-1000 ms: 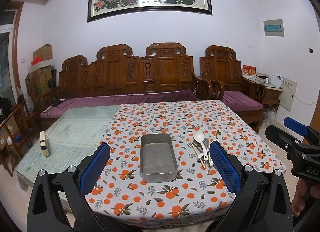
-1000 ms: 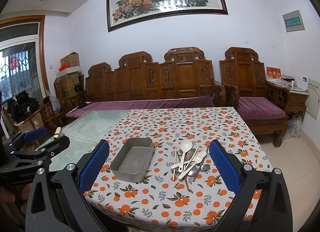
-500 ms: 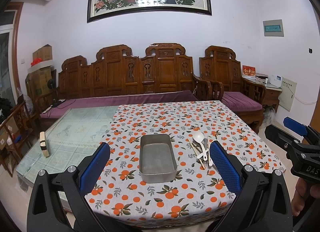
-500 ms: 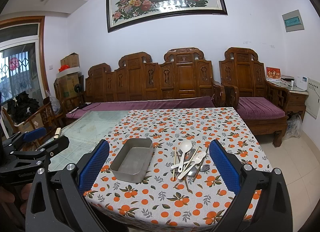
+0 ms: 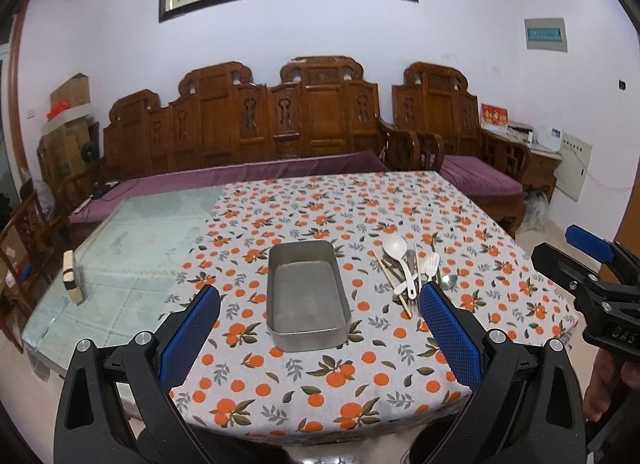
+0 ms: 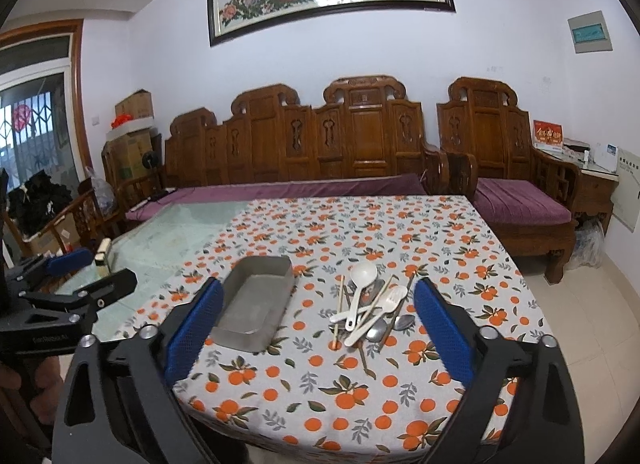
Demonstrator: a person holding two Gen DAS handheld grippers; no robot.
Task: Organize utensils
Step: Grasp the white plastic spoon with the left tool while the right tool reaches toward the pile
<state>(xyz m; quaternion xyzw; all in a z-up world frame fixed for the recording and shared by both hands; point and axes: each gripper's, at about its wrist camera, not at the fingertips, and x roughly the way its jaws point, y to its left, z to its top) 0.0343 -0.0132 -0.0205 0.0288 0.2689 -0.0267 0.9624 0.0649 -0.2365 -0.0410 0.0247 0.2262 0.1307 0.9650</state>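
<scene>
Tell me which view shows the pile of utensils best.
The right wrist view: the pile of white plastic spoons, metal spoons and wooden chopsticks lies central and unobstructed. In the left wrist view, that tool's blue finger pad overlaps it.

Left gripper (image 5: pixel 320 308): black angular plastic frame; silver round screws along its arms; blue mesh-textured finger pads (image 5: pixel 452 334); right gripper (image 6: pixel 318 318) looks identical; white lettering, partly legible, on its body at three o'clock; bare skin of a hand (image 5: pixel 610 374) beneath.
</scene>
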